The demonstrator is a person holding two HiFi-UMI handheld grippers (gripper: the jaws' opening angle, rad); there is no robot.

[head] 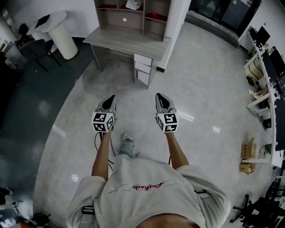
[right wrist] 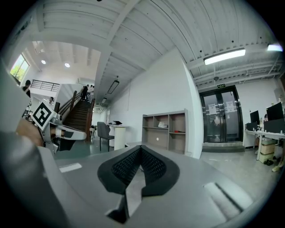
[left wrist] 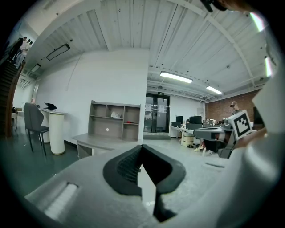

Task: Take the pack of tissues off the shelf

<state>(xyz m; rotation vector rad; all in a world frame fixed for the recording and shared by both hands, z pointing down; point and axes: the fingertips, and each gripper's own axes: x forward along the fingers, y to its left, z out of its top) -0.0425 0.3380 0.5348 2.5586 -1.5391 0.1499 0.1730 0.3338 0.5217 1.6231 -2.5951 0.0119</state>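
The pack of tissues [head: 133, 4] is a small white bundle in an upper compartment of the grey shelf unit [head: 153, 15], which stands on a desk at the far end of the room. It also shows in the left gripper view as a pale pack of tissues [left wrist: 116, 115] and in the right gripper view as a pack of tissues [right wrist: 162, 125]. My left gripper [head: 110, 99] and right gripper [head: 161, 98] are held side by side in front of me, over the bare floor, well short of the desk. Both point toward the shelf. On each, the jaws are shut with nothing between them.
The desk [head: 124, 42] has white drawers [head: 143, 69] under its right end. A round white table [head: 60, 29] and dark chairs [head: 31, 49] stand to the left. Desks with monitors [head: 267, 62] and a cardboard box [head: 247, 151] line the right side. Glass doors [left wrist: 156, 113] lie beyond the shelf.
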